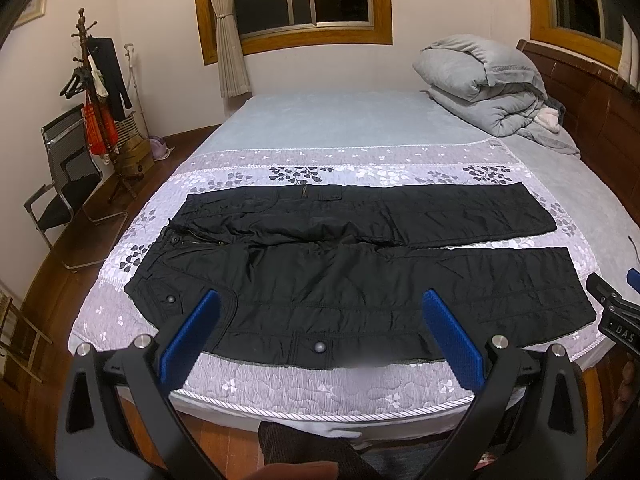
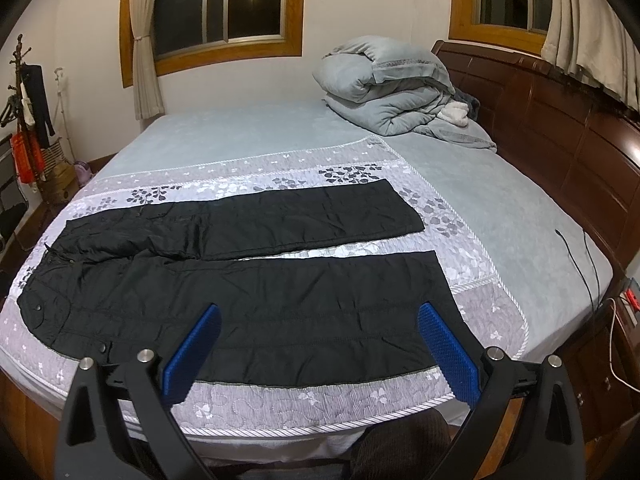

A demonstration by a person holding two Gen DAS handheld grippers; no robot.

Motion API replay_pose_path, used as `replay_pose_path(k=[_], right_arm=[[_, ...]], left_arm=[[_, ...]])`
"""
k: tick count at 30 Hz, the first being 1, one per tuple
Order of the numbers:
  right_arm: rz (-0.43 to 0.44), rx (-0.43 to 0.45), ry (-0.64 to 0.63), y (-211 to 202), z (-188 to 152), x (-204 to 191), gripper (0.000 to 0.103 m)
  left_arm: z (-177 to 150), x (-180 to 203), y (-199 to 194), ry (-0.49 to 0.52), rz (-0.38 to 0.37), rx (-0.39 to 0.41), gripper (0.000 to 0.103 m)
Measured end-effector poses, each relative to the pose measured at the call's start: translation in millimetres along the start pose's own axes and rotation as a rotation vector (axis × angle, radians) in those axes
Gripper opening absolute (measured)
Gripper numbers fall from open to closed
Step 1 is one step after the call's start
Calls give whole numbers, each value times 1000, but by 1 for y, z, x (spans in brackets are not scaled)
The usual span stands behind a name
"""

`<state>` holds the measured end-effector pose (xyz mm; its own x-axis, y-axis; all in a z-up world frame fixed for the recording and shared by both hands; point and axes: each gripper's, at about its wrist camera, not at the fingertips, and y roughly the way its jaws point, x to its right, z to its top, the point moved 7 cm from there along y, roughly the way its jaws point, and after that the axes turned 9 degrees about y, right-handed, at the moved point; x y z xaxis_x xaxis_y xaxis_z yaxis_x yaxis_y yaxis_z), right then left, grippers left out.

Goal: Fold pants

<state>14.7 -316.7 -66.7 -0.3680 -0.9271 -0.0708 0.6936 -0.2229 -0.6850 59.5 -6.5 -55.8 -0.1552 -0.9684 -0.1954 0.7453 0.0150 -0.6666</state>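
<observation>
The black pants [image 1: 360, 264] lie spread flat on the near part of the bed [image 1: 320, 128], waistband to the left, the two legs running right, side by side with a thin gap between them. The left hand-held gripper [image 1: 320, 336] hangs wide apart over the near leg, holding nothing. The right hand-held gripper [image 2: 320, 348] is likewise spread wide and empty above the near leg's hem end. At the right edge of the left wrist view, a black part [image 1: 620, 328] reads "DAS". A folded grey quilt [image 2: 392, 96] sits at the far right.
</observation>
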Motion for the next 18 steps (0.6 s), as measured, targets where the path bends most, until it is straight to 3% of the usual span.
replay_pose_path(k=[13,18], right_arm=[[-10,-30,-10,26,0,4,100],[3,-49,-42,48,8,9,100]], left_arm=[[8,6,23,16,-1,-20,101],[13,0,48,-39,-7,-36,100]])
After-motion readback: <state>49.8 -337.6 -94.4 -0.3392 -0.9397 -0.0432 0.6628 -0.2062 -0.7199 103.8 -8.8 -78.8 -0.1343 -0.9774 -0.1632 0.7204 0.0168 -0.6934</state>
